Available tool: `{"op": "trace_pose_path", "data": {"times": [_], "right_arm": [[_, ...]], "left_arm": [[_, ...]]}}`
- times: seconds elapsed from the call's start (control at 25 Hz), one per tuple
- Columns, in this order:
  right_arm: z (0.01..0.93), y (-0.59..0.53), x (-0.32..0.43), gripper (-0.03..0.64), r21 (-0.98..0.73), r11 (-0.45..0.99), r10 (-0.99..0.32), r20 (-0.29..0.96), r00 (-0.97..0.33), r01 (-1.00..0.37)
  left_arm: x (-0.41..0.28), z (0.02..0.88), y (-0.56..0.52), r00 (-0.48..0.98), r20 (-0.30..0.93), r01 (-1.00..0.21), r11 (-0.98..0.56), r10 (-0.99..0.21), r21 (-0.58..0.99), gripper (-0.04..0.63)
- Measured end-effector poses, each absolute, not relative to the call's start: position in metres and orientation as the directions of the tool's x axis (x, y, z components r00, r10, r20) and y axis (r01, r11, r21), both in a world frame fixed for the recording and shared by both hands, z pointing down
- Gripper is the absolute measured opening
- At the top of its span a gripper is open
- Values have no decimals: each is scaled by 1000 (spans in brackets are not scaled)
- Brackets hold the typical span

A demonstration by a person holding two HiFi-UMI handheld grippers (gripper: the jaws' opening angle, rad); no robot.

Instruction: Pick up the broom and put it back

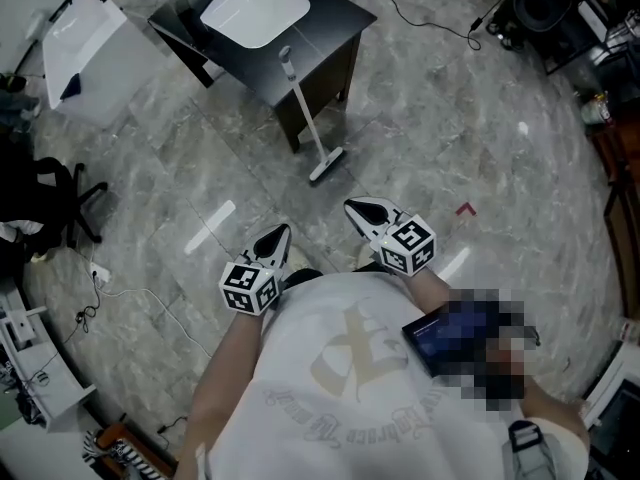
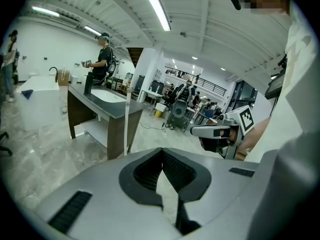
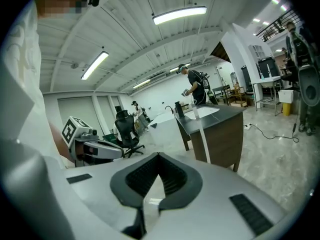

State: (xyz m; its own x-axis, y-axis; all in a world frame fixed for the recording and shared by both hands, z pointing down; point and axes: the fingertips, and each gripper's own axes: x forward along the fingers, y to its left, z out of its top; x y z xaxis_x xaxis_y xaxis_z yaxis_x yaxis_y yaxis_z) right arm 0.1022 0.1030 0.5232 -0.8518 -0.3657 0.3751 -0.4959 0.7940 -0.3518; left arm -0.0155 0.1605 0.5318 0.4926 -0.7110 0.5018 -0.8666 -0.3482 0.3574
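**Approach phase: nothing gripped yet**

L gripper (image 1: 272, 246): jaws together, empty, close to body. The broom (image 1: 306, 113) leans on dark table (image 1: 340, 16), handle steep, head on floor, straight ahead betw. both grippers. R gripper (image 1: 368, 215): jaws together, empty. Its tip is nearer the broom head, so prob. the reaching arm.

Dark sink table (image 1: 322, 38) stands on grey marble floor (image 1: 450, 138).

I hold both grippers low before my chest, well apart, forearms bent, each pointing forward and somewhat down. My left gripper (image 1: 277, 234) has its jaws pressed together on nothing. My right gripper (image 1: 360, 209) reaches slightly further ahead, jaws likewise together and empty.
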Motion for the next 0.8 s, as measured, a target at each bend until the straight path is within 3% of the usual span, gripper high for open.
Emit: {"op": "trace_pose_path", "data": {"times": [0.8], "right_arm": [[517, 91, 79, 17, -305, 639, -579, 414, -702, -707]], "left_arm": [[-80, 533, 148, 625, 469, -781, -486, -624, 394, 12]]}}
